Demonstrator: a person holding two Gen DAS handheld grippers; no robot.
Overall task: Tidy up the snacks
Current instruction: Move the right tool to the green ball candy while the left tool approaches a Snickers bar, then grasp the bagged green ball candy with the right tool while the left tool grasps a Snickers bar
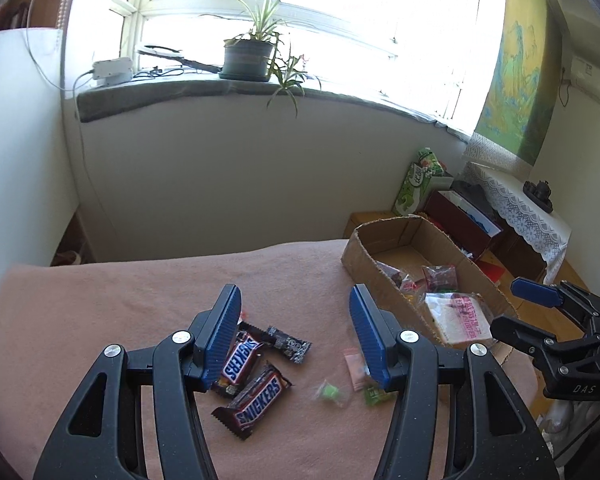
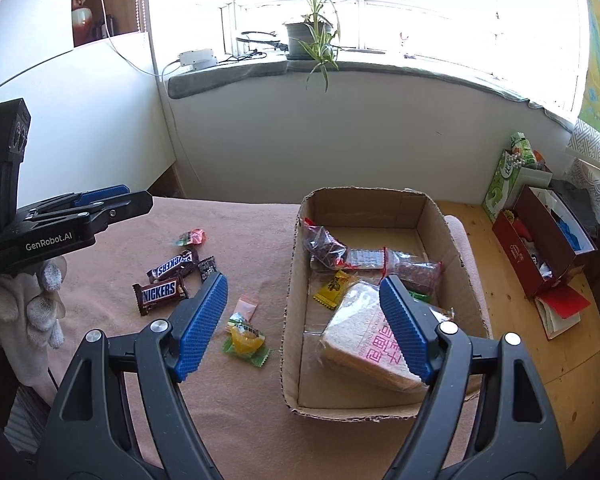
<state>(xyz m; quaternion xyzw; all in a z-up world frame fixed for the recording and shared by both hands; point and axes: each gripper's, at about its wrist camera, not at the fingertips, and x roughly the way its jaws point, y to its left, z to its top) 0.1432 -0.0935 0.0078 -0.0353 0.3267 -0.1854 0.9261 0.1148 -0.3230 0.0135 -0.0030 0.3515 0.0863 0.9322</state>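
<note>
Both grippers hang spread and empty: the left gripper (image 1: 296, 336) over two Snickers bars (image 1: 256, 400) on the pink blanket (image 1: 100, 312), the right gripper (image 2: 300, 320) at the cardboard box (image 2: 364, 200) already holding a wrapped bread slice (image 2: 364, 332). For the next pick, I would lower the left gripper squarely astride the nearer bar's narrow width, close gently to avoid bunching blanket, then carry it into the box beside the bread.

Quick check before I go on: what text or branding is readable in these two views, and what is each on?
"SNICKERS": two bars on the pink cloth.
"GenRobot.AI": left gripper body, right wrist view.
"DAS": right gripper body, left wrist view.
Pink characters on the bread packet in the cardboard box: unreadable.
Green carton and red box logos: too small.
</note>
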